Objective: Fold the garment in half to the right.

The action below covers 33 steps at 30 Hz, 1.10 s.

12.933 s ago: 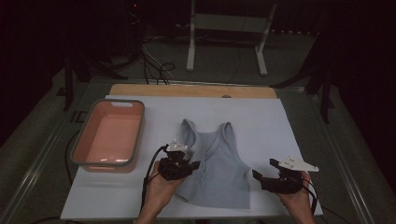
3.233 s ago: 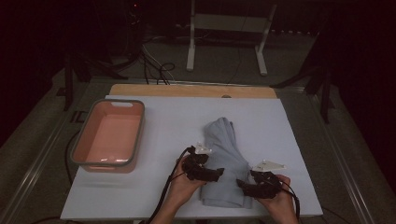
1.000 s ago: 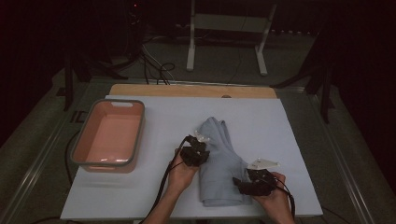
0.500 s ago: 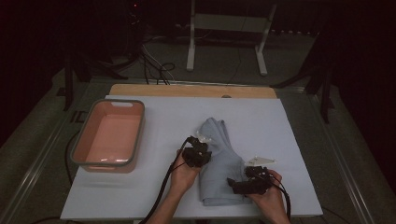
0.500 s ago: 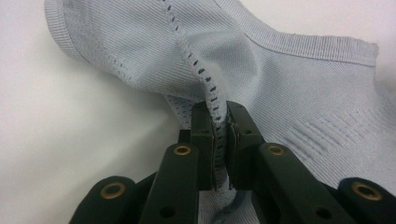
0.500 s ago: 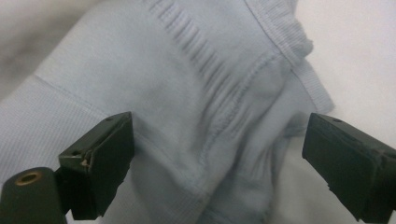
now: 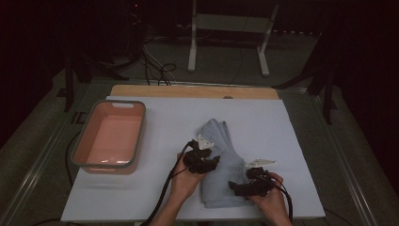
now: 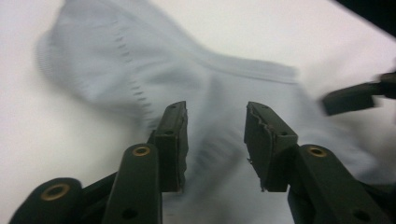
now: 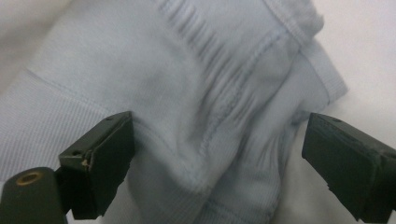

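Pink bin (image 7: 109, 136) sits at table's left, nothing in it. Folded grey-blue top (image 7: 226, 155) lies mid-mat, well right of it. Left gripper (image 7: 203, 162) jaws just opened, top released; right gripper (image 7: 247, 184) spread wide over hem, nothing pinched.

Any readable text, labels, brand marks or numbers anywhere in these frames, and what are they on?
None can be read. The light blue garment shows only stitching and ribbing, no tag or print. The pink bin, the white table cover and both grippers, left and right, carry no lettering.
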### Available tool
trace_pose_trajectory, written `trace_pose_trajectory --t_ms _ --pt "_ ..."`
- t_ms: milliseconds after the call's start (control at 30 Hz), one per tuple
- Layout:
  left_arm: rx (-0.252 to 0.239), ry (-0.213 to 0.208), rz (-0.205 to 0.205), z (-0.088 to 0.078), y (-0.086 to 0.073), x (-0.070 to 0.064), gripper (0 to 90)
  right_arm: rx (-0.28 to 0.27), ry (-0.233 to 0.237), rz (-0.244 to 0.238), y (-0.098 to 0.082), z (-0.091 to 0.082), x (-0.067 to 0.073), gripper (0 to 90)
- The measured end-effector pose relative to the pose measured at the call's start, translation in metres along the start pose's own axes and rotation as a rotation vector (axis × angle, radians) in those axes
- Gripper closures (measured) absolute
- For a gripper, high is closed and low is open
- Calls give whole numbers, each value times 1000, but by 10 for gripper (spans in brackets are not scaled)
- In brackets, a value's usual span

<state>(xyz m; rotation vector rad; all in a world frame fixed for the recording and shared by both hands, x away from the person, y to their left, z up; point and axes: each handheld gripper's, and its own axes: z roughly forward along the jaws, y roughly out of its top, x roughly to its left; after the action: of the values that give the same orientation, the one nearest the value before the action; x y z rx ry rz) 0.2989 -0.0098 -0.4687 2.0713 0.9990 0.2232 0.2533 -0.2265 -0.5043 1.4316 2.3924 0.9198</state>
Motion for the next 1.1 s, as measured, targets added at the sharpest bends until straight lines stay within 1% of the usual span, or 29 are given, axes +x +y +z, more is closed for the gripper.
trace_pose_trajectory --t_ms 33,67,100,133,200,300,400,433,500,533,600,633,667,700,733,800,867,933,1067,1100 --pt "3 -28 10 0 0 -3 634 4 -1 -3 -1 1 -1 96" --pt "13 -48 28 1 -1 -6 664 8 0 12 -1 1 -1 96" --pt "33 -57 48 3 -2 -9 692 13 -1 11 -1 1 -1 96" --pt "52 -54 65 6 -3 -12 718 17 -2 14 -1 1 -1 97" --pt "77 -60 94 11 -6 -16 762 27 1 17 -2 2 -2 99" --pt "123 -50 124 19 -10 -19 803 42 8 32 -3 3 -3 101" --pt "148 -38 138 26 -13 -22 821 54 18 33 -3 3 -5 130" --pt "157 -36 142 28 -13 -23 826 55 25 40 -3 3 -5 138" --pt "186 -20 160 33 -16 -25 836 58 27 44 -3 2 -5 151" --pt "187 -14 168 35 -17 -27 840 60 30 44 -3 2 -4 169" --pt "187 -16 159 36 -17 -26 846 67 38 43 -3 1 -4 228" --pt "187 -18 156 36 -17 -26 846 73 50 49 -3 0 -2 269" --pt "191 -21 154 36 -17 -26 847 75 58 38 -3 -1 -2 314" --pt "190 -25 150 36 -17 -25 847 75 72 43 -3 -1 -1 370" --pt "187 -25 145 36 -17 -25 848 78 86 39 -3 -2 0 405" --pt "188 -27 140 36 -16 -25 849 79 98 38 -3 -2 0 456" --pt "187 -32 130 36 -16 -24 850 76 115 47 -3 -2 0 521" --pt "180 -40 115 36 -17 -23 851 72 121 40 -3 -3 0 586" --pt "175 -54 104 35 -16 -20 847 66 112 16 -3 -4 0 709" --pt "164 -61 95 34 -16 -19 836 64 114 8 -2 -5 0 732"
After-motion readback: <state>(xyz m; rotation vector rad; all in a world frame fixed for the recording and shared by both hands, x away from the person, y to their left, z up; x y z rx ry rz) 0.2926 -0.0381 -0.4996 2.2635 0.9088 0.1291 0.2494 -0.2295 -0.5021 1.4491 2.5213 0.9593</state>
